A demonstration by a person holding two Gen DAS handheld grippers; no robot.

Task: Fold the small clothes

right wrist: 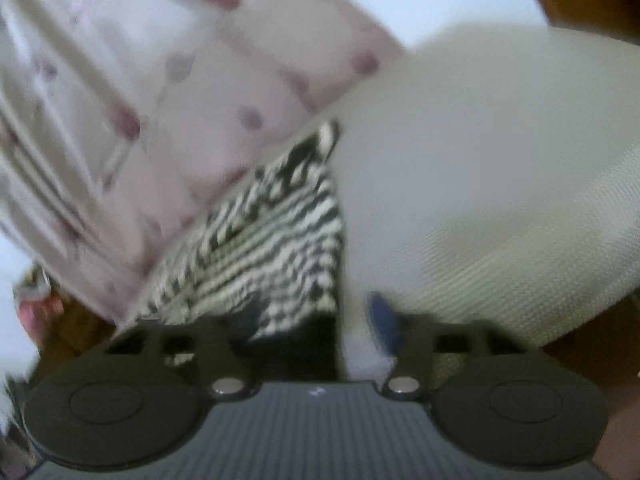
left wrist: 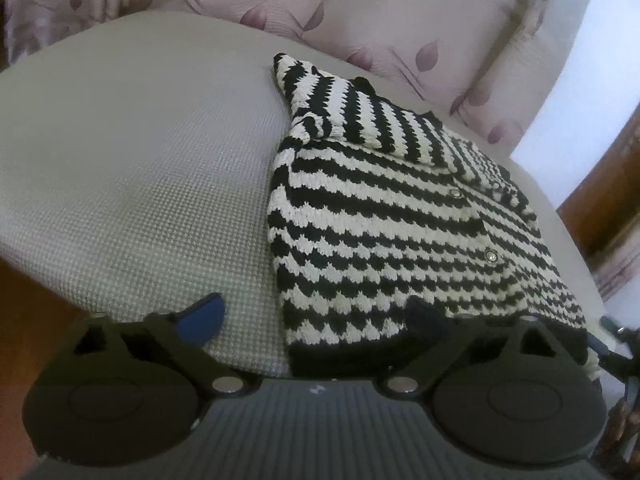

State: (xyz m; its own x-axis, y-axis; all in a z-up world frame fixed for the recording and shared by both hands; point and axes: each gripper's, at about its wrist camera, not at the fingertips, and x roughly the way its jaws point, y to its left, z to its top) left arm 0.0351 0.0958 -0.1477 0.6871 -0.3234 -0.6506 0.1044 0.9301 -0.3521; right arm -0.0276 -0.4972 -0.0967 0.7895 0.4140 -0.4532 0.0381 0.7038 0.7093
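Note:
A small black-and-white striped knitted cardigan (left wrist: 392,216) with shiny buttons lies on a grey woven cushion (left wrist: 132,168), one sleeve folded across its top. My left gripper (left wrist: 316,316) is open just above its near black hem, the left finger over bare cushion, the right finger over the knit. In the blurred right wrist view the cardigan (right wrist: 260,240) lies ahead. My right gripper (right wrist: 316,316) is open over its near edge, one finger above the knit, the other above the cushion (right wrist: 480,184).
A pink floral curtain (left wrist: 360,12) hangs behind the cushion and shows in the right wrist view (right wrist: 140,100). Brown wooden furniture (left wrist: 612,184) stands at the right. The other gripper's tip (left wrist: 616,344) shows at the cardigan's right corner.

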